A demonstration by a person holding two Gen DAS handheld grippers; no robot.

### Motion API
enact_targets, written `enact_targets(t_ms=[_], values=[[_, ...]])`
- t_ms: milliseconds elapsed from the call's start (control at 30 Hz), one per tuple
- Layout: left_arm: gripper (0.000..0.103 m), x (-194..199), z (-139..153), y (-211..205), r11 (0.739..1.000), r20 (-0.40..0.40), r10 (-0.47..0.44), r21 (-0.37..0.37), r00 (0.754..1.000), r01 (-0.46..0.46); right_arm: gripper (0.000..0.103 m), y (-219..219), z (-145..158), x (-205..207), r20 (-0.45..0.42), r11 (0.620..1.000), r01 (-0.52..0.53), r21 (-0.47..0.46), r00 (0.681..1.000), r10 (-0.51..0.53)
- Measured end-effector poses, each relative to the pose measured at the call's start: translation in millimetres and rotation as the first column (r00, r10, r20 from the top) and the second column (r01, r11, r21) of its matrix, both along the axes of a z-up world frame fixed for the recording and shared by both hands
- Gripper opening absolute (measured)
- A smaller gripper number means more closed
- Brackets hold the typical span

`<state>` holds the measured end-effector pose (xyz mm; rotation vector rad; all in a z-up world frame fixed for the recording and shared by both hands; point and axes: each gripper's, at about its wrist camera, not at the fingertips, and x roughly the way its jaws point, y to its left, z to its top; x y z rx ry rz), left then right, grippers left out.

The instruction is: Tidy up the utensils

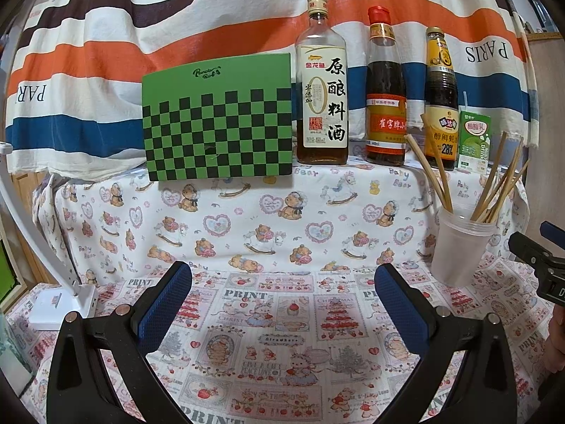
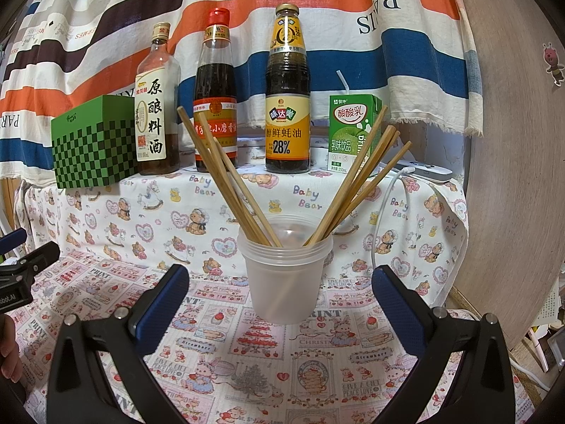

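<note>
A translucent plastic cup (image 2: 286,275) stands on the patterned cloth and holds several wooden chopsticks (image 2: 229,183) that fan out left and right. It also shows at the right in the left wrist view (image 1: 459,247), with its chopsticks (image 1: 494,187). My right gripper (image 2: 280,293) is open and empty, its blue pads either side of the cup and nearer the camera. My left gripper (image 1: 282,289) is open and empty over bare cloth, to the left of the cup. The right gripper's tip (image 1: 536,251) shows at the right edge of the left wrist view.
On a raised ledge at the back stand a green checkered box (image 1: 219,120), three sauce bottles (image 1: 323,84) and a green drink carton (image 1: 475,141). A white lamp base (image 1: 60,305) sits left. A white cable (image 2: 385,205) and a wooden board (image 2: 512,176) are at the right.
</note>
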<state>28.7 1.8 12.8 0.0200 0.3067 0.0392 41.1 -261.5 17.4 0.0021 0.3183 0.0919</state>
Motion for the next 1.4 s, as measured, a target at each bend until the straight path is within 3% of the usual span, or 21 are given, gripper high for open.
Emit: enact_targets(t_ms=[1400], values=[[0.103, -2.6, -0.4, -0.9, 1.0, 0.008, -0.009, 0.001, 1.0, 0.009, 0.103, -0.3, -0.6, 0.5, -0.002, 1.0, -0.002, -0.001, 1.0, 0.002]])
